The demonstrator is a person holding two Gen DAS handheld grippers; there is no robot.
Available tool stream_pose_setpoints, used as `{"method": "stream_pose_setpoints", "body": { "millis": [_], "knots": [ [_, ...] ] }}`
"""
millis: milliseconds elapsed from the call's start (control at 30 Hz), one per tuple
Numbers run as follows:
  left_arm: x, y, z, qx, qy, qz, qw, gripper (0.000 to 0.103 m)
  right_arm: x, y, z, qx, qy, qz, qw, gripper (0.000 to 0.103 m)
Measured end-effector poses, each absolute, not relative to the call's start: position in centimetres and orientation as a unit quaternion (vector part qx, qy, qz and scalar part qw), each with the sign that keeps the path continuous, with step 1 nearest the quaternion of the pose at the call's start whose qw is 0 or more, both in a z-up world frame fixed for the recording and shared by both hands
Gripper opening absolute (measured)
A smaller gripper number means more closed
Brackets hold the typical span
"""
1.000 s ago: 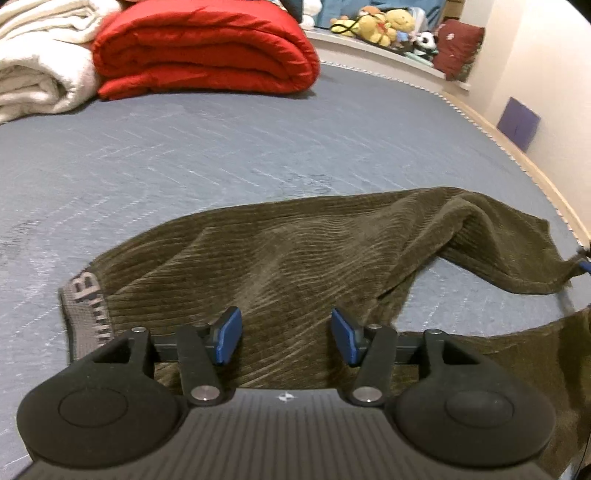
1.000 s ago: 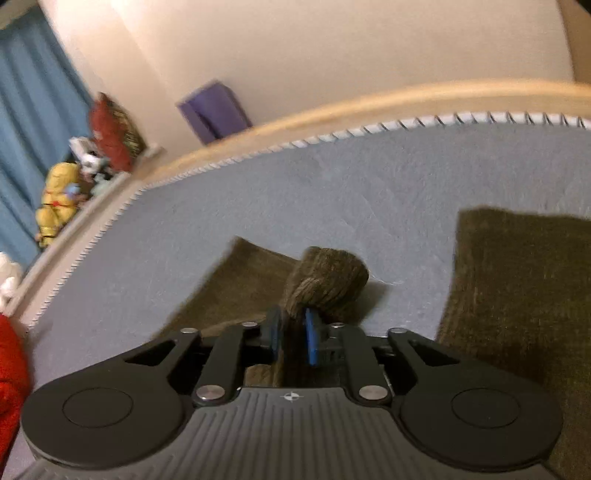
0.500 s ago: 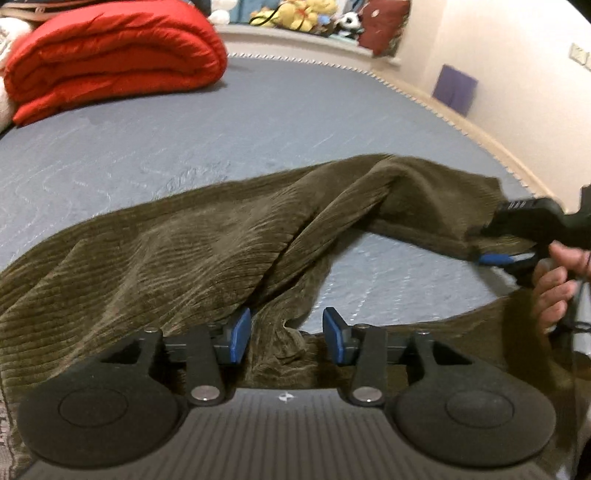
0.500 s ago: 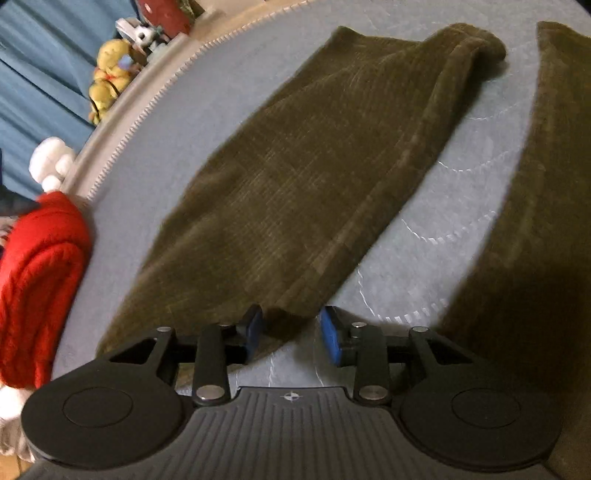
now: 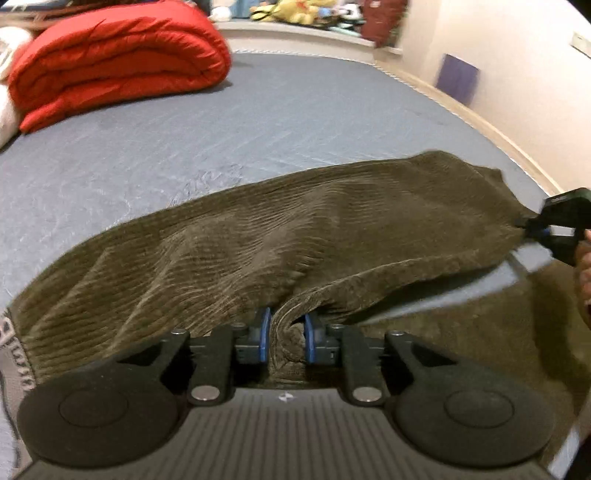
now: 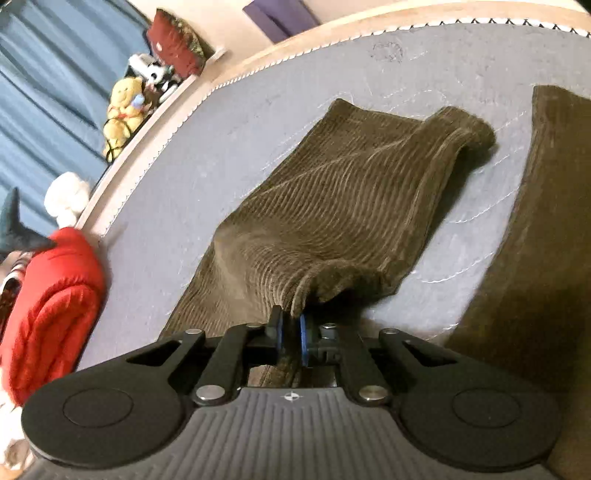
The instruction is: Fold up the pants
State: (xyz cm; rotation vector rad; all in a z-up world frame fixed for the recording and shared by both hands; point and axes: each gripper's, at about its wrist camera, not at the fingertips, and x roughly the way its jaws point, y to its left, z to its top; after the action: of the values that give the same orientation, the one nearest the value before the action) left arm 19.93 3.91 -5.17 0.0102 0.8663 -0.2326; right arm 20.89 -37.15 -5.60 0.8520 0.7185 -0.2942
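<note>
Olive-brown corduroy pants (image 5: 295,236) lie spread on a grey-blue mattress (image 5: 258,122). My left gripper (image 5: 283,334) is shut on a bunched fold of the pants near the crotch. My right gripper (image 6: 289,332) is shut on the fabric of one leg (image 6: 332,206), lifting its edge off the mattress. The right gripper also shows at the right edge of the left wrist view (image 5: 554,229), pinching the leg's far end. The second leg (image 6: 535,229) lies flat to the right. A grey printed waistband (image 5: 11,354) shows at the far left.
A folded red quilt (image 5: 118,62) lies at the back left of the mattress, with white bedding (image 5: 7,110) beside it. Stuffed toys (image 6: 123,110) and a dark red cushion (image 6: 173,40) line the ledge by blue curtains. The wooden bed edge (image 6: 332,29) and wall run along the right.
Both grippers have closed on the pants: the left on the crotch fold, the right on the leg. The held leg now hangs taut between them, raised off the mattress.
</note>
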Motion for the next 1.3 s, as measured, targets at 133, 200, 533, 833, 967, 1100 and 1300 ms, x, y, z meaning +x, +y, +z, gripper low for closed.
{"method": "stream_pose_setpoints", "body": {
  "millis": [133, 200, 533, 833, 967, 1100, 1300],
  "knots": [
    [19.0, 4.2, -6.2, 0.034, 0.453, -0.151, 0.878, 0.032, 20.1, -38.5, -7.5, 0.383, 0.404, -0.111, 0.823, 0.024],
    [18.9, 5.6, -5.5, -0.004, 0.434, -0.142, 0.890, 0.040, 19.3, -40.3, -6.9, 0.395, 0.380, -0.109, 0.829, 0.045],
    [20.9, 15.9, -3.1, -0.127, 0.352, 0.025, 0.927, 0.048, 20.2, -54.6, -10.4, 0.520, 0.264, -0.168, 0.795, 0.072],
    [22.0, 26.5, -4.0, -0.177, 0.371, 0.138, 0.901, 0.048, 21.9, -57.4, -8.9, 0.410, 0.189, -0.238, 0.860, 0.011],
    [21.8, 28.0, -4.4, -0.177, 0.382, 0.128, 0.898, 0.067, 23.1, -59.0, -10.4, 0.391, 0.226, -0.255, 0.855, 0.011],
    [21.5, 29.3, -5.8, -0.193, 0.391, 0.129, 0.891, 0.070, 23.7, -59.0, -12.2, 0.369, 0.259, -0.267, 0.852, 0.018],
    [22.5, 31.7, -9.1, -0.269, 0.414, 0.099, 0.864, 0.072, 22.1, -57.2, -9.8, 0.339, 0.237, -0.298, 0.860, 0.050]
  ]
}}
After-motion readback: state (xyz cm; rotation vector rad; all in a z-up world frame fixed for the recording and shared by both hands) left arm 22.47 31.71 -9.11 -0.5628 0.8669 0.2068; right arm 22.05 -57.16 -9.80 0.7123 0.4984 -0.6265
